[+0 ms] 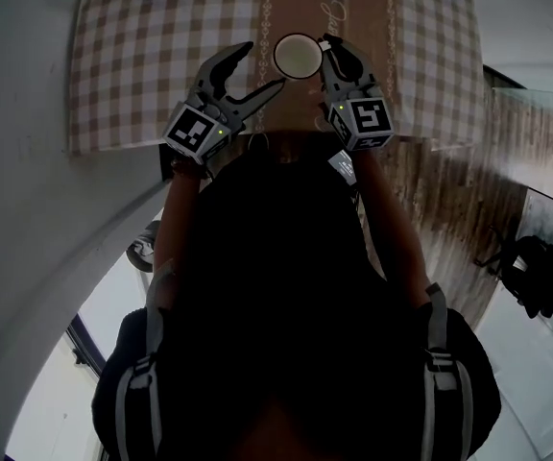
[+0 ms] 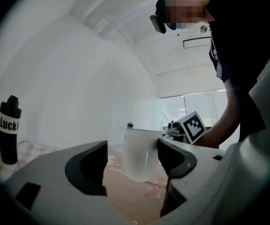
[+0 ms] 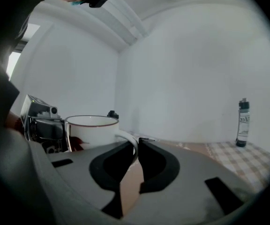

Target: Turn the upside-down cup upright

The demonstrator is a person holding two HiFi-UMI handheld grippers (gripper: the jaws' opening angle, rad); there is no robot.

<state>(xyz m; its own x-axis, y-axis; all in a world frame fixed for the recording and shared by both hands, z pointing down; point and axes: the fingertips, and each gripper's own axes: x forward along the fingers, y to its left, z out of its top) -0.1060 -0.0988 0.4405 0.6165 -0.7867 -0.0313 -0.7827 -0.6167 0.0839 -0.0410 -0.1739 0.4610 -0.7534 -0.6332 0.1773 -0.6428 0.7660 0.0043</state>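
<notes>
The cup (image 1: 298, 56) sits mouth-up over the brown runner of the checked bench (image 1: 142, 65), its open rim facing the head camera; the right gripper (image 1: 329, 51) has its jaws closed on the cup's handle (image 3: 131, 143), with the white body (image 3: 90, 132) just to their left; the left gripper (image 1: 262, 65) holds its jaws wide apart, the cup (image 2: 139, 156) standing between them with neither pad pressing on it; a black bottle (image 2: 8, 130) stands well apart on the cloth.

Head view steeply down; gripper views opposed, sharing cup (image 1: 297, 56).
</notes>
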